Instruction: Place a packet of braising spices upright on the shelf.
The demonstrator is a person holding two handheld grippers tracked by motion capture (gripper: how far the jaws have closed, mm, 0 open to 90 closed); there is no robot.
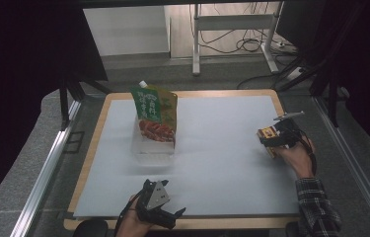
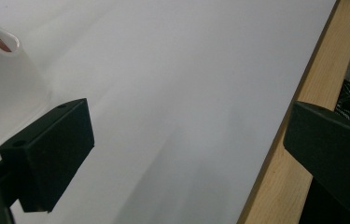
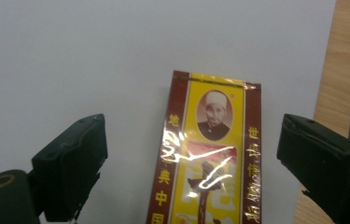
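Yellow and maroon box [image 3: 208,154], green and red pouch [image 1: 155,114], plaid sleeve [image 1: 315,205], black tongs [image 3: 189,163]

The left gripper [image 1: 159,203] is black, blocky and angular, with a grey three-cornered plate [image 1: 156,194] on top marked by small dark holes. Its jaws are matte black rectangular blocks with small round screw recesses. The right gripper [image 1: 282,137] is black too, and beside its body a thin grey plate juts out. The right forearm wears a dark plaid sleeve [image 1: 315,205].
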